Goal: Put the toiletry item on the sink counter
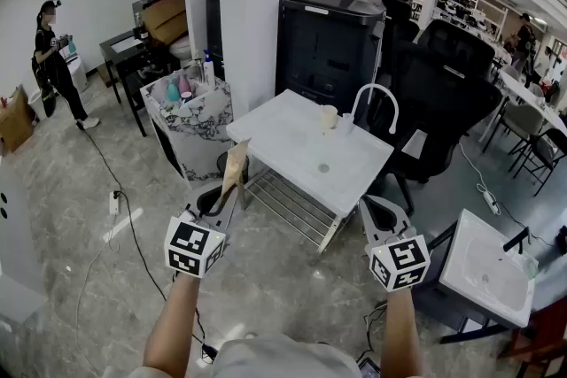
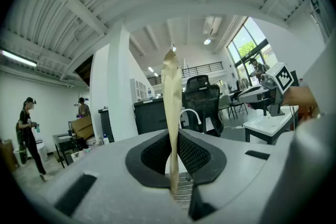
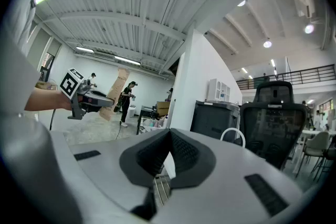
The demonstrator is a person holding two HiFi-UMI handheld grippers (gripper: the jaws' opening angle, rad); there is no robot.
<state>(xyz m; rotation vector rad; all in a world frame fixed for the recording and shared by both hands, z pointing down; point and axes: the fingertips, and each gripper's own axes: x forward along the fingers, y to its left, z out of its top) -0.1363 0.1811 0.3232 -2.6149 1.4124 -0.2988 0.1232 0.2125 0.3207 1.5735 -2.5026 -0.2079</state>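
In the head view, the white sink counter (image 1: 292, 133) stands ahead of the person, not yet within reach; a curved faucet (image 1: 373, 88) and a small cup (image 1: 329, 116) sit near its far edge. The left gripper (image 1: 229, 190) carries the toiletry item (image 1: 236, 162), a flat tan packet, in the air just short of the counter's near-left corner. The right gripper (image 1: 381, 217) is level with it, off the near-right side. In the left gripper view, the left gripper (image 2: 172, 157) has its pads pressed on the lower end of the toiletry item (image 2: 170, 107), which stands upright, thin edge to the camera, most of its length unsupported above the jaws. In the right gripper view, the right gripper (image 3: 169, 136) has its pads meeting at the tips with nothing between them; the left gripper (image 3: 86, 98) and its packet (image 3: 118, 91) show off to the side. Risks, as judged: the hold is low on a thin, flexible item, so it may pivot or slide out during the carry; released on edge it would likely topple; a long reach could knock the cup or catch the faucet.
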